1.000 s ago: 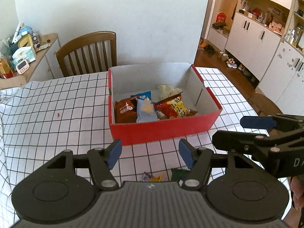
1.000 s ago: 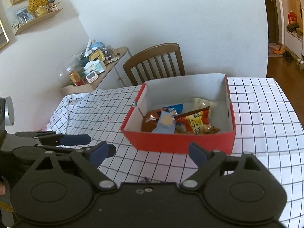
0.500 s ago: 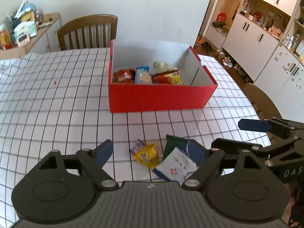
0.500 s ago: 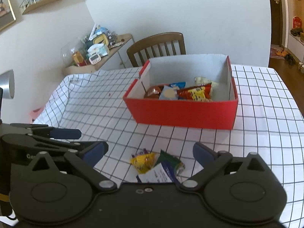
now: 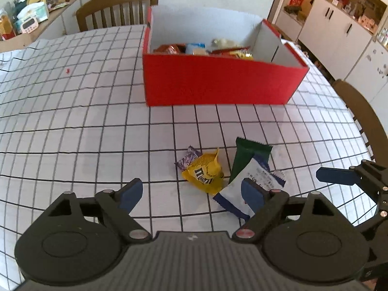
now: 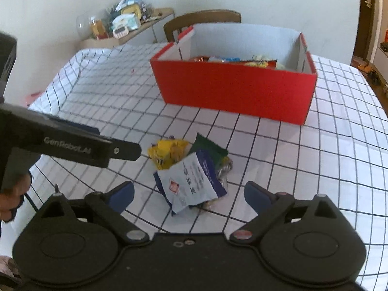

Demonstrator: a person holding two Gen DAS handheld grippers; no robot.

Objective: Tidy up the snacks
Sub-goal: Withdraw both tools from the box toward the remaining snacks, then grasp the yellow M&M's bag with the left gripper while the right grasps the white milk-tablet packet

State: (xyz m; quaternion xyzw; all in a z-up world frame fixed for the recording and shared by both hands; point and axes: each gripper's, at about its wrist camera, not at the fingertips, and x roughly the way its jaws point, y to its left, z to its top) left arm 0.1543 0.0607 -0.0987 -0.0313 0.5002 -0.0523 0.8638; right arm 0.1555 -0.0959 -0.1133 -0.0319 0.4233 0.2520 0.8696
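Both sets of tongs hang low over the near edge of the surface (image 5: 72,126), which wears a white cloth ruled in black squares. The left tongs (image 5: 191,195) are spread wide with nothing between their blue pads; the right tongs (image 6: 189,196) are just as wide open and also empty.

A small heap of loose snacks lies on the cloth close to the near edge. The yellow M&M's bag (image 5: 205,171) sits with a purple wrapper (image 5: 188,157) poking out from behind it, touching. Just beside it is a dark green packet (image 5: 247,155), and a white and blue packet (image 6: 194,181) lies partly over the green one. In the right wrist view that white packet sits between the open pads of the right tongs, not touched by either.

Farther back, toward the far edge, stands the red box (image 5: 218,82), white inside, with several snack packets (image 5: 206,48) already in it. A wooden chair (image 5: 118,7) stands behind the far edge.
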